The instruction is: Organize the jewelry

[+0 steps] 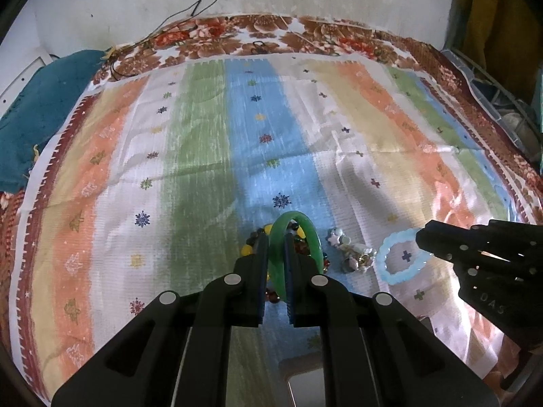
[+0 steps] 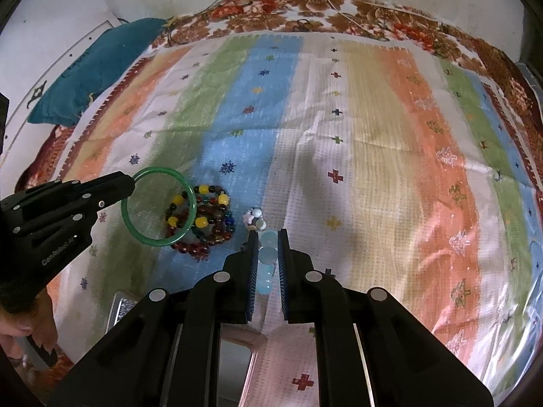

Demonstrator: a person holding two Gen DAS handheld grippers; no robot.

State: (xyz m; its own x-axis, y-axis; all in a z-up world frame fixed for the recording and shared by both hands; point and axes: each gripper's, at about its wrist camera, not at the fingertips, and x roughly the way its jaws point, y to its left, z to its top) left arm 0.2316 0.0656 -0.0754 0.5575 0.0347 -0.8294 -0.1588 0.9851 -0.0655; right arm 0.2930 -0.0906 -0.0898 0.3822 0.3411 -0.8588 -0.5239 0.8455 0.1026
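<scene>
My left gripper (image 1: pixel 275 240) is shut on a green bangle (image 1: pixel 315 237), which stands on edge between its fingers and is lifted over a pile of coloured bead bracelets (image 1: pixel 251 240). In the right wrist view the green bangle (image 2: pixel 152 240) hangs from the left gripper (image 2: pixel 130 183), partly over the bead bracelets (image 2: pixel 203 220). My right gripper (image 2: pixel 267 237) is shut on a pale blue bracelet (image 2: pixel 268 254). In the left wrist view the right gripper (image 1: pixel 422 237) pinches the pale blue bracelet (image 1: pixel 382 257) at its far rim. A small white and silver cluster of jewelry (image 1: pixel 353 252) lies between the two.
Everything lies on a striped cloth (image 1: pixel 203 152) spread over a floral bedspread (image 1: pixel 305 30). A teal cloth (image 1: pixel 40 108) and black cables (image 1: pixel 203 0) are at the far left. A framed mirror-like box (image 2: pixel 237 363) sits near the front edge, and a person's hand (image 2: pixel 20 325) is at the lower left.
</scene>
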